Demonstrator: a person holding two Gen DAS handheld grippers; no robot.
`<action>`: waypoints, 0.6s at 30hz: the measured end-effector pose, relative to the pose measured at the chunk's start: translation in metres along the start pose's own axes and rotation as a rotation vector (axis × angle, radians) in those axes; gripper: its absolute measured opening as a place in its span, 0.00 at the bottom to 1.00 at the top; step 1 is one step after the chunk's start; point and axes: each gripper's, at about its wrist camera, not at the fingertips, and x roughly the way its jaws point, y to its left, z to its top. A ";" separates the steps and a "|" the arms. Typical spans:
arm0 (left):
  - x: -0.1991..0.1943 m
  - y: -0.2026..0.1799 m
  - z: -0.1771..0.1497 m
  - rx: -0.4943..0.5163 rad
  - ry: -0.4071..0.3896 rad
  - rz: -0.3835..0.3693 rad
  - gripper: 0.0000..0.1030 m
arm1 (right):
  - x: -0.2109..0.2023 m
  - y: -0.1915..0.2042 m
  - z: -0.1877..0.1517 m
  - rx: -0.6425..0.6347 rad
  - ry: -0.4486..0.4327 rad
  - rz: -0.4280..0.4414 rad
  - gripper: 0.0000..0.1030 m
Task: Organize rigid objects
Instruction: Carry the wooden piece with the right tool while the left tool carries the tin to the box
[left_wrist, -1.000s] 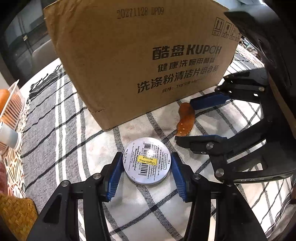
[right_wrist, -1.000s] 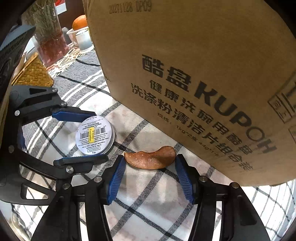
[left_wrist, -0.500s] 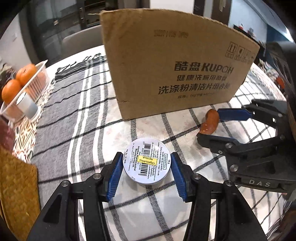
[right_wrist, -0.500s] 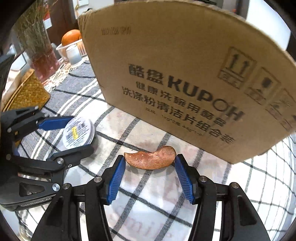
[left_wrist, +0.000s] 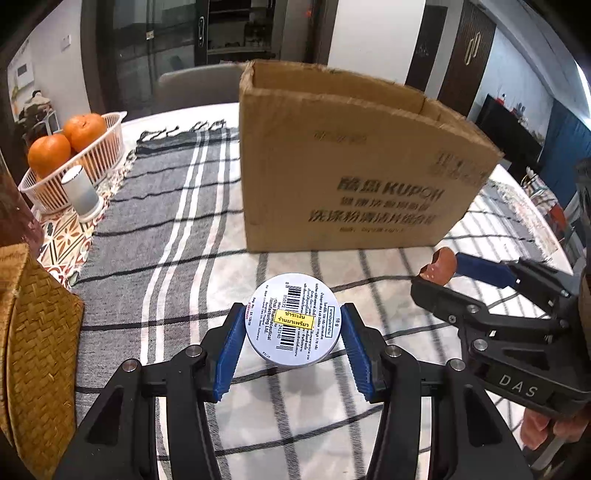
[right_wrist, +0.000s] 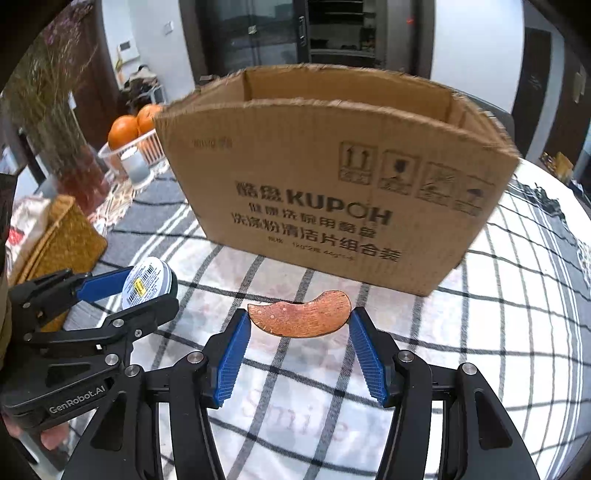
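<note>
Left gripper (left_wrist: 291, 334) jaws clamp the round balm tin (left_wrist: 291, 319); right gripper (right_wrist: 300, 338) jaws pinch the curved copper piece (right_wrist: 300, 318) by its 2 tips. Both appear lifted, short of the cardboard box (right_wrist: 332, 206) beyond. Risk: the thin piece pivots out, or either load clips the near wall.

Both grippers are higher now than a second ago. The left gripper (left_wrist: 291, 332) has lifted the round tin (left_wrist: 292, 325) and the right gripper (right_wrist: 300, 345) the brown curved piece (right_wrist: 300, 318). The open top of the cardboard box (right_wrist: 332, 206) now shows.
</note>
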 end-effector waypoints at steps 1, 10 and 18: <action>-0.004 -0.001 0.001 -0.002 -0.010 -0.001 0.49 | -0.004 0.000 0.000 0.011 -0.010 0.000 0.55; -0.041 -0.012 0.010 -0.018 -0.099 0.011 0.49 | -0.042 0.001 0.002 0.062 -0.101 -0.025 0.55; -0.068 -0.022 0.022 -0.013 -0.168 0.017 0.49 | -0.078 -0.003 0.008 0.102 -0.194 -0.046 0.55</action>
